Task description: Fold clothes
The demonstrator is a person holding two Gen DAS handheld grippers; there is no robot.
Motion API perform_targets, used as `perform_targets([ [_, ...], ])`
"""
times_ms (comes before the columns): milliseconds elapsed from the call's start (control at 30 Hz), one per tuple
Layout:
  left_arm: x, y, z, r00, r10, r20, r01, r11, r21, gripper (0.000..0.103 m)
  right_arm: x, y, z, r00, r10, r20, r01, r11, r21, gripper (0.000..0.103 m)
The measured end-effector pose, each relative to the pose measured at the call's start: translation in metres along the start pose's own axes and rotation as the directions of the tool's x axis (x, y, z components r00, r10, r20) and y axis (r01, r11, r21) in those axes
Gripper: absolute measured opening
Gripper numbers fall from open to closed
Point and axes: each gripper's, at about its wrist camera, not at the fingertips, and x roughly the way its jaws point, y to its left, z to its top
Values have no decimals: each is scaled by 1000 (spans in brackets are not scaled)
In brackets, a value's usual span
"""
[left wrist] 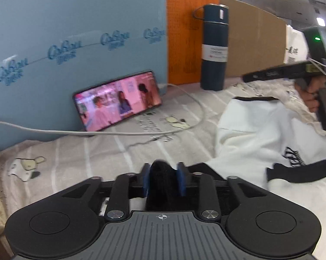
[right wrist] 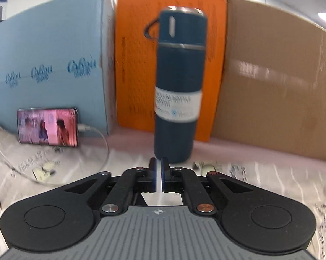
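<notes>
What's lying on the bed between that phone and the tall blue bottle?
In the left wrist view, a white charging cable loops across the striped sheet between the phone and the blue bottle; nothing else.

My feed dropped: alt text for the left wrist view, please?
The left gripper is shut on black fabric over a striped sheet. A white garment lies to the right, and a phone leans against a blue box.
</notes>
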Motion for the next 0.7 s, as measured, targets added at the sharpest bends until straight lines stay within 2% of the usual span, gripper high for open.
perform_targets([
  [67, -14, 3, 4, 999, 7, 48, -6, 1000, -20, 43, -21, -7, 2, 1000, 15, 24, -16, 999, 31, 20],
  [100, -22, 4, 6, 997, 7, 75, -5, 1000, -31, 43, -33, -11, 4, 999, 26, 39, -28, 999, 47, 33],
  [133, -30, 6, 8, 995, 8, 101, -4, 999, -42, 43, -48, -12, 4, 997, 50, 52, -53, 997, 55, 39],
  [167, -38, 7, 10, 992, 9, 127, -2, 999, -53, 43, -63, -11, 3, 994, 83, 65, -87, 995, 58, 39],
  [267, -42, -11, 6, 988, -110, 105, 112, 994, -13, 43, -107, -3, -5, 975, 208, 83, -214, 975, 59, 49],
  [333, -43, -25, 3, 977, -197, 80, 196, 980, 17, 43, -131, 4, -14, 947, 311, 78, -317, 946, 66, 57],
  [400, -43, -39, 0, 958, -282, 52, 280, 959, 44, 43, -145, 12, -28, 907, 418, 40, -420, 902, 103, 59],
  [467, -44, -53, -3, 931, -364, 22, 362, 930, 69, 43, -149, 24, -45, 882, 470, -19, -465, 877, 118, 59],
  [500, -40, -61, -5, 931, -364, -10, 364, 928, 85, 43, -148, 30, -54, 877, 477, -56, -469, 875, 116, 59],
  [567, -27, -73, -11, 943, -323, -74, 329, 940, 91, 43, -146, 42, -72, 868, 481, -124, -469, 875, 118, 59],
  [633, -26, -78, -17, 944, -319, -82, 327, 939, 103, 41, -142, 51, -88, 868, 466, -172, -448, 884, 132, 56],
  [667, -30, -80, -19, 945, -318, -71, 325, 939, 114, 37, -142, 54, -95, 871, 455, -186, -436, 889, 138, 53],
  [700, -34, -82, -21, 946, -318, -61, 323, 938, 125, 16, -142, 57, -101, 875, 444, -194, -423, 895, 141, 36],
])
